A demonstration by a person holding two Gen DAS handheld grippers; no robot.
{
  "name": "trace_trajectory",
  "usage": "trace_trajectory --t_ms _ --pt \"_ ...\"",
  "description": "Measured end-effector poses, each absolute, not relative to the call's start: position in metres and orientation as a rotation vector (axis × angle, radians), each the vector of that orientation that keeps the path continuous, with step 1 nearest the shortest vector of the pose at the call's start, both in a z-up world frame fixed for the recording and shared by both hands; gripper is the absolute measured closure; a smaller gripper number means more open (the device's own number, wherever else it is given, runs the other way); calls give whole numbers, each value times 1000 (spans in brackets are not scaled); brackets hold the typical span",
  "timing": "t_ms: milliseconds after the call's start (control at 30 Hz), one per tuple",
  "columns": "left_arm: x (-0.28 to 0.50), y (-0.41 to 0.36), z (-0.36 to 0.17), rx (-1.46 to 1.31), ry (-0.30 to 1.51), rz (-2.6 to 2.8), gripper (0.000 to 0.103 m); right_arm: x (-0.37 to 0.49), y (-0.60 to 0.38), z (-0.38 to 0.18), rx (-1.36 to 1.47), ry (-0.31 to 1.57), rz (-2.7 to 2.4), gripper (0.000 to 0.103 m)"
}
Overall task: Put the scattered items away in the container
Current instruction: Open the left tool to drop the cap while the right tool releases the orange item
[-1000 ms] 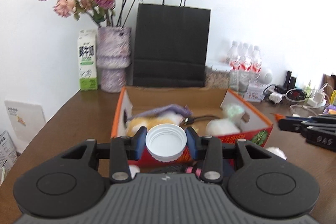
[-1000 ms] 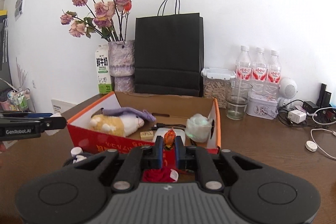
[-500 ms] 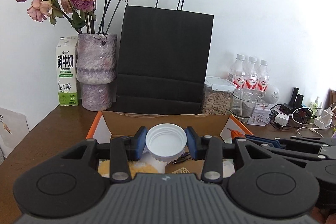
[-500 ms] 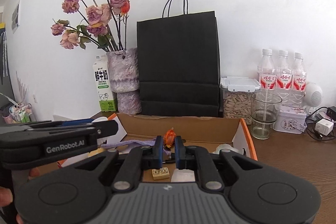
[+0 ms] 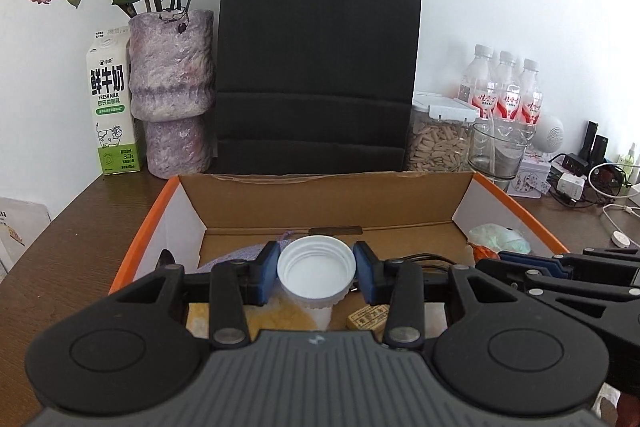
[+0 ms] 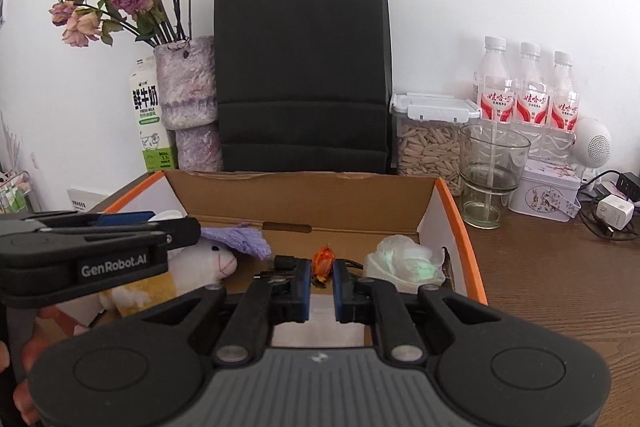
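Left hand-held gripper [image 5: 316,275]: clamps white plastic bottle [image 5: 316,277] over orange-rimmed cardboard box [image 5: 336,201] | right hand-held gripper [image 6: 319,285]: pinches small orange dried flower [image 6: 323,261] above same box | beneath: white plush toy [image 6: 208,261], purple cloth [image 6: 242,239] | behind: black paper bag [image 6: 302,75] on brown wooden counter [image 6: 552,267].

Left tongs [image 5: 316,277]: black linkage arms, blue pads, silver rivets, ribbed grey housing. Right tongs [image 6: 319,282] alike. White "GenRobot.AI" lettering; possibly bare fingers [image 6: 28,359] at edge.

Milk carton [image 5: 113,107]: "FRESH MILK", "3.3". Left gripper [image 6: 120,227]: "GenRobot.AI".
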State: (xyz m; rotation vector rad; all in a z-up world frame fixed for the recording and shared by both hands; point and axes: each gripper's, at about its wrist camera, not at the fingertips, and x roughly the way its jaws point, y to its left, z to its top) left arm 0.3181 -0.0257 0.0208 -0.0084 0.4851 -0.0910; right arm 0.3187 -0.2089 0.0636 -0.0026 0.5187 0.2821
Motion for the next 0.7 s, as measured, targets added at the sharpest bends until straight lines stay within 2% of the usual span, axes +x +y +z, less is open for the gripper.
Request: trace_trajectory --t_ms 200,233,267,300,333,400,467,533,700 --pt "316 -28 20 11 470 -84 60 316 -205 61 -26 528 280 91" --pt "316 -28 20 9 470 -87 57 315 -205 62 -28 527 276 81" --pt "316 -27 21 5 470 -93 43 315 -205 63 -27 530 275 62" --pt "315 -26 22 -6 465 -97 27 314 -206 63 -24 529 275 52" --pt "314 -25 23 -14 456 -93 21 313 -206 64 -24 524 276 38" --pt "310 -25 27 -10 433 -73 9 311 -206 68 -33 510 268 28" --pt "307 -25 30 -5 411 -66 0 309 -205 71 -35 498 265 9" --pt "306 -26 32 -6 408 -63 0 307 -205 74 -34 494 273 1" --pt "306 -25 33 -15 418 -49 0 305 -204 78 -41 494 271 0"
